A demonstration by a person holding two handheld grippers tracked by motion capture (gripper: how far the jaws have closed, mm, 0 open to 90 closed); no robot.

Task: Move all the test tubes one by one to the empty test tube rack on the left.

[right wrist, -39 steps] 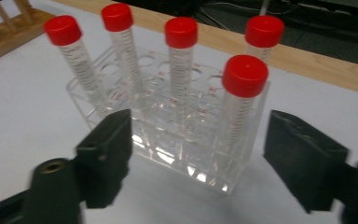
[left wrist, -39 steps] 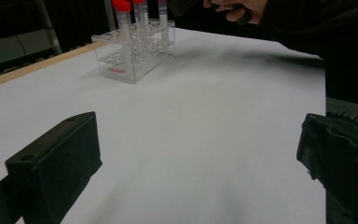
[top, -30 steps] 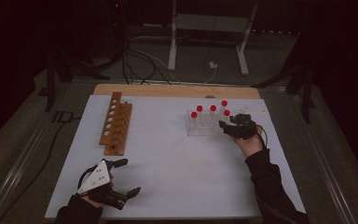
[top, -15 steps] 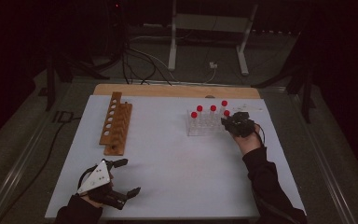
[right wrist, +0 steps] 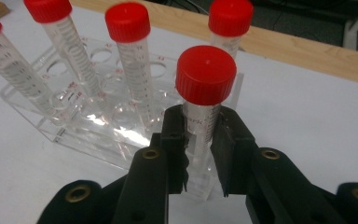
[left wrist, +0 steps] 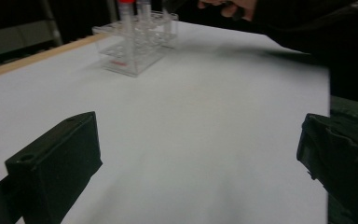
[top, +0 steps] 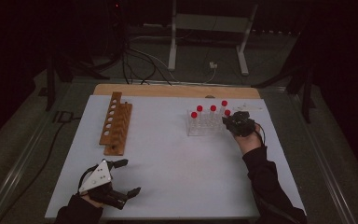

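Observation:
A clear plastic rack (top: 204,128) (right wrist: 74,128) (left wrist: 135,44) at the right of the white table holds several red-capped tubes. My right gripper (top: 230,122) (right wrist: 199,154) stands at the rack's right end. Its jaws have just been closing, and they are now shut on the nearest tube (right wrist: 204,93) (top: 227,113), just below its red cap. That tube stands upright in the rack. Over the near left of the table my left gripper (top: 128,176) (left wrist: 196,158) is open, with only bare tabletop between its jaws.
A wooden rack (top: 115,122) with a row of holes lies at the left of the table (top: 168,154). The person's right sleeve (top: 265,182) runs along the table's right side. Cables and a metal stand (top: 205,28) sit on the floor beyond the far edge.

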